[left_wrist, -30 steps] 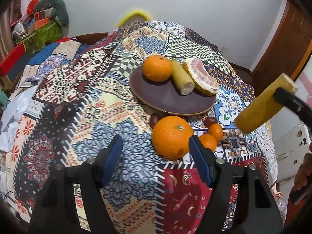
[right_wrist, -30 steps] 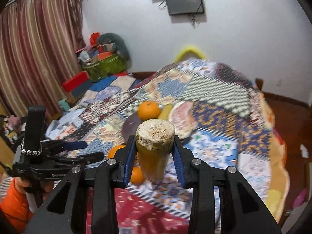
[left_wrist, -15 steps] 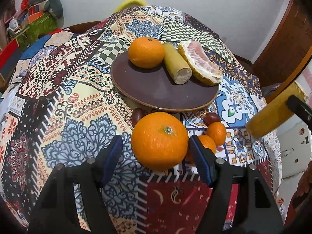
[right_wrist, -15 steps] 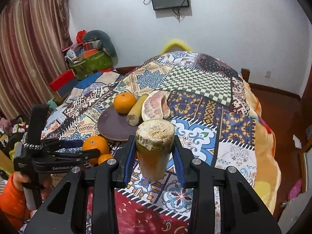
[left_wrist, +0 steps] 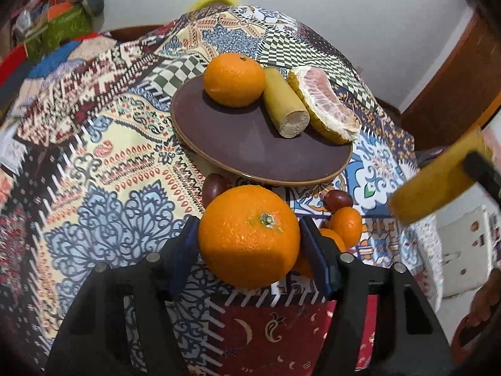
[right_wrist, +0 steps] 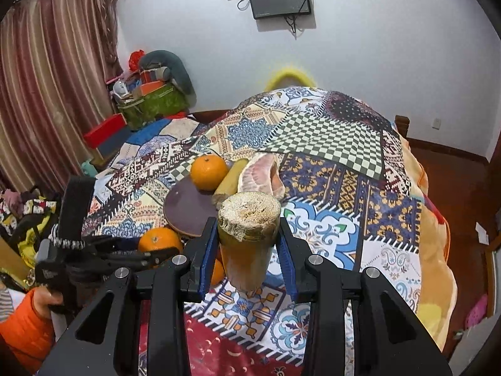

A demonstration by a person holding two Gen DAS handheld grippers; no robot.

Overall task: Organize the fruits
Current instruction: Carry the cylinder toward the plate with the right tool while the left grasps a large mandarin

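Observation:
My left gripper [left_wrist: 249, 244] is shut on a large orange [left_wrist: 249, 235], just in front of the brown plate [left_wrist: 250, 147]. The plate holds another orange [left_wrist: 234, 80], a yellow sugarcane piece [left_wrist: 283, 106] and a pomelo wedge [left_wrist: 325, 103]. My right gripper [right_wrist: 247, 257] is shut on a second sugarcane piece [right_wrist: 247, 238], held upright above the cloth; it shows at the right in the left wrist view [left_wrist: 438, 178]. The plate [right_wrist: 184, 206] and the left gripper with its orange [right_wrist: 159, 241] also show in the right wrist view.
Small mandarins [left_wrist: 346, 227] and dark red dates [left_wrist: 338, 200] lie on the patchwork tablecloth [left_wrist: 119, 169] by the plate's near rim. Boxes and bags [right_wrist: 147, 100] are piled at the far left by a curtain. The table edge drops off at the right.
My left gripper has closed in on the large orange and gripped it. My right gripper has carried the sugarcane piece a little nearer the plate, still shut on it.

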